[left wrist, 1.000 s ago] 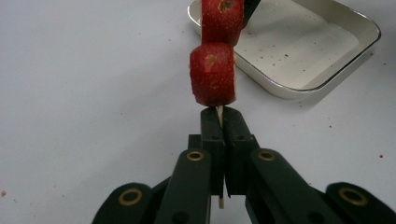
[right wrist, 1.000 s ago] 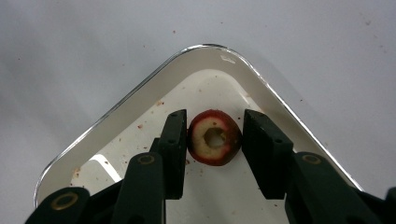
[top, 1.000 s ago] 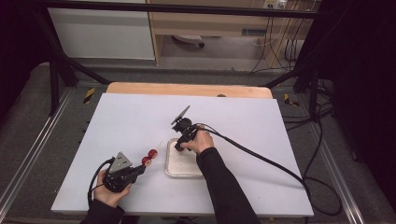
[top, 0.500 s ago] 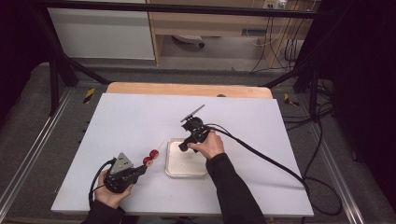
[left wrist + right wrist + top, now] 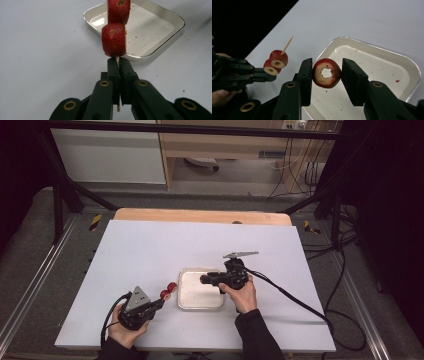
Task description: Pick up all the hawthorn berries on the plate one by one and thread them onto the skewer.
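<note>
A: High view, nearest first: what does the left gripper (image 5: 159,303) hold?

B: Its jaws are closed on a skewer (image 5: 117,61) carrying two red slices (image 5: 114,39), just left of the tray (image 5: 182,301).

A: And the right gripper (image 5: 206,279)?

B: Farther off, over the tray on the white table (image 5: 150,245), its jaws are partly open, clasping a third cored slice (image 5: 327,73).

A: The skewer tip?

B: Bare, beyond the slices.

My left gripper (image 5: 117,66) pinches a skewer (image 5: 117,61) carrying two red fruit rings (image 5: 114,39); my right gripper (image 5: 325,72) clasps a third ring (image 5: 326,73) over the tray (image 5: 392,61), at the skewer's three o'clock.
</note>
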`<act>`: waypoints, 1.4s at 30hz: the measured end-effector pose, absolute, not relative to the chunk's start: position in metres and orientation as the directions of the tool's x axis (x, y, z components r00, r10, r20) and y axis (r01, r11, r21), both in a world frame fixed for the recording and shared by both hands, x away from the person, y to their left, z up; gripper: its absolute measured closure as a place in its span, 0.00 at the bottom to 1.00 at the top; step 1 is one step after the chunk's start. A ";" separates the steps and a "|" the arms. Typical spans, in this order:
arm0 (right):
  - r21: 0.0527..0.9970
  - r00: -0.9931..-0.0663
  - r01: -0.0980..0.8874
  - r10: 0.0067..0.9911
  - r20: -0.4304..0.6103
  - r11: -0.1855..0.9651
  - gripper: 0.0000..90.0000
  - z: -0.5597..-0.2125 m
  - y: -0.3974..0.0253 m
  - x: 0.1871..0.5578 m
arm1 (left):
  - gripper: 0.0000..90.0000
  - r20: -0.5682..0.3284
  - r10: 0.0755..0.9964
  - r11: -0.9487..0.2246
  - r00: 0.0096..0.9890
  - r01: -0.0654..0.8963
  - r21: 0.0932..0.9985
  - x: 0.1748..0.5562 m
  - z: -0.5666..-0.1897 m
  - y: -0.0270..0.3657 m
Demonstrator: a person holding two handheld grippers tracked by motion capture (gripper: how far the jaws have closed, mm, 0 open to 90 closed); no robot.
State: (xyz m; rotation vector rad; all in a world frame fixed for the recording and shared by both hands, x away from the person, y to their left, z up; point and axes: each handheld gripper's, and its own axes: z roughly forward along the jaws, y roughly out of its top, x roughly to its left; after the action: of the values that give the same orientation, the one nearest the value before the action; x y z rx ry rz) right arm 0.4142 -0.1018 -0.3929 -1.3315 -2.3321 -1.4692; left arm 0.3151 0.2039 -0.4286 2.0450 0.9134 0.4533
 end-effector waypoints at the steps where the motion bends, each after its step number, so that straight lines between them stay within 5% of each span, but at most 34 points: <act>1: 0.702 -0.612 0.699 0.622 0.489 0.136 0.69 -0.395 -0.104 0.412 | 0.98 -0.005 0.742 -0.390 0.670 0.439 0.809 0.314 -0.429 0.202; 8: 0.730 -0.566 0.679 0.582 0.584 -0.074 0.69 -0.403 -0.119 0.402 | 0.98 -0.019 0.757 -0.363 0.654 0.444 0.819 0.310 -0.430 0.190; 22: 0.740 -0.526 0.592 0.543 0.654 -0.319 0.69 -0.415 -0.113 0.398 | 0.98 -0.119 0.797 -0.239 0.593 0.490 0.838 0.304 -0.430 0.166; 42: 0.725 -0.532 0.474 0.494 0.688 -0.500 0.69 -0.419 -0.109 0.400 | 0.98 -0.167 0.788 -0.195 0.593 0.498 0.845 0.307 -0.424 0.130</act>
State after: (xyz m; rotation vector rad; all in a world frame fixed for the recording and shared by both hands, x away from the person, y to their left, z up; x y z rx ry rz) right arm 0.3996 -0.1089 -0.4190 -1.5272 -1.5783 -2.2665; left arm 0.3074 0.1303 -0.4240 1.8551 1.0388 0.3766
